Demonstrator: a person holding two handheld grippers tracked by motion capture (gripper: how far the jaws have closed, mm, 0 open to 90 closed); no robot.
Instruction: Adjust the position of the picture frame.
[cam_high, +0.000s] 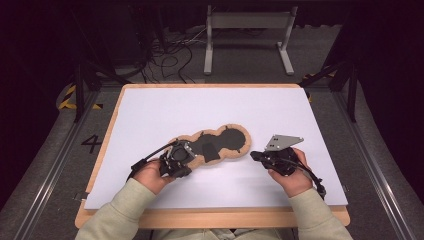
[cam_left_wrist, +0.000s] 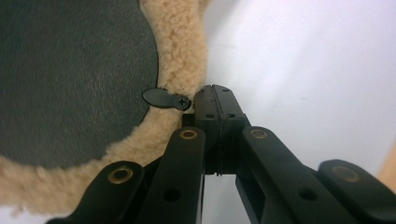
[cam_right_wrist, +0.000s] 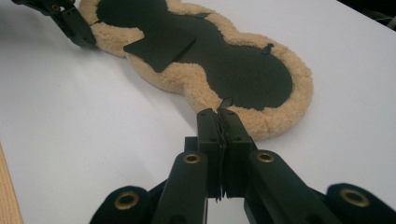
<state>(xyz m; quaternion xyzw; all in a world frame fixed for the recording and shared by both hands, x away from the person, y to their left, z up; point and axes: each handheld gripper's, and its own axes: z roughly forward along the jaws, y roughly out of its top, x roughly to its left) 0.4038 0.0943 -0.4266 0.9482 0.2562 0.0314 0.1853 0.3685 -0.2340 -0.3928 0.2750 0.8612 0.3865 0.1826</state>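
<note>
Fleece-edged black pad (cam_high: 215, 142), small tab (cam_left_wrist: 164, 99) beside closed left hand-held gripper (cam_left_wrist: 214, 91)

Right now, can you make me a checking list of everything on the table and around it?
Surface: white board on a wooden table, flat.
Job's things: fleecy tan pad with black inner panels, lying flat mid-table.
Clutter: nothing seen.
Grippers: left gripper jaws together at the pad's fleece edge beside a small black tab; right gripper jaws together at the pad's other end.
Cables: one trails from each gripper; loose wires on the floor beyond.
Surroundings: grey metal stand, yellow-black floor tape.
</note>
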